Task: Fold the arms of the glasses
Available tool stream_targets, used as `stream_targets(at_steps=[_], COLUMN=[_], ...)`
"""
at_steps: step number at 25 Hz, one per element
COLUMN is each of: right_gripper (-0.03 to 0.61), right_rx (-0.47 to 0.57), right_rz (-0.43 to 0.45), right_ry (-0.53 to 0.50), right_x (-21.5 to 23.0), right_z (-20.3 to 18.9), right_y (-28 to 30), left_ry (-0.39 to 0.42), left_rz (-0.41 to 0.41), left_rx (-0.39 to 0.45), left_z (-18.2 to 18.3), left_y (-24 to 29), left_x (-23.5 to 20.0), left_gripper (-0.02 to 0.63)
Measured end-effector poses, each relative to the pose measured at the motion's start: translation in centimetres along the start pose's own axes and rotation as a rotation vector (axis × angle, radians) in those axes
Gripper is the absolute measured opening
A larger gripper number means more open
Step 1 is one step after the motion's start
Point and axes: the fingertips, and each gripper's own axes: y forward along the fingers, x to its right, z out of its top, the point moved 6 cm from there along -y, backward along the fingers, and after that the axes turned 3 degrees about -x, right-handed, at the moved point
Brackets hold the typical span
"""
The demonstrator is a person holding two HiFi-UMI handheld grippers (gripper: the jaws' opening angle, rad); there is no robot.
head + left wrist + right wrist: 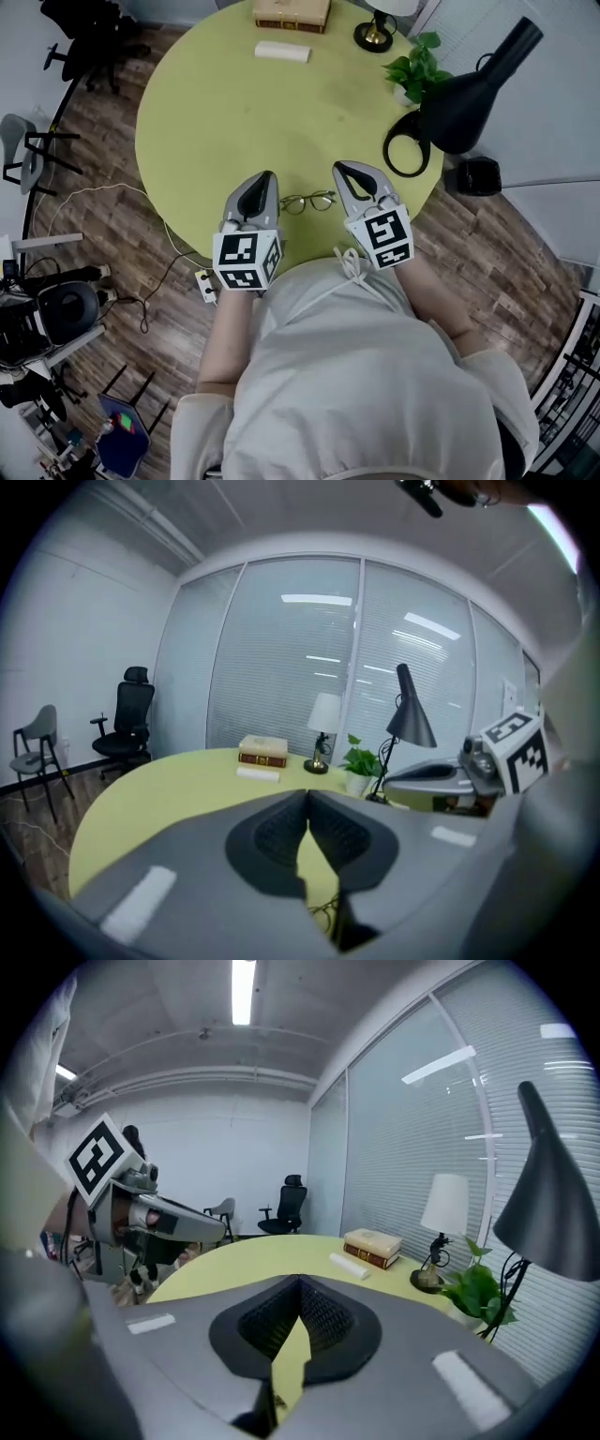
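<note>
Left claw (268, 176) shut; right claw (340, 169) shut; one pair of glasses (307, 201) between.

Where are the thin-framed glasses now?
Head view: the glasses lie on the yellow-green round table by its near edge, between the left gripper and right gripper.

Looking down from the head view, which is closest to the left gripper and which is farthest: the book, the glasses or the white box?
1. glasses: on the table, just right of the left gripper.
2. white box: much farther up the table.
3. book: at the table's far edge, just past the white box.
</note>
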Motion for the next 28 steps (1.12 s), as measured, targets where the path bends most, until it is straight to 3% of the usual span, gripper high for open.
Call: stream_targets(at_steps=[6, 28], right_gripper=[-0.002, -0.002], right_rx=[0.031, -0.027], right_rz=[-0.057, -0.048], right_ry=[-0.002, 0.022], right_x=[1.0, 0.1], right_z=[1.0, 0.2], right_y=[-1.6, -2.1], left_ry=[0.03, 0.056], left_rz=[0.017, 0.007], left_rx=[0.042, 0.041], left_z=[1.6, 1.2], left_y=[-0.8, -1.7], left_x=[0.3, 2.1], left_gripper=[0.008, 0.008])
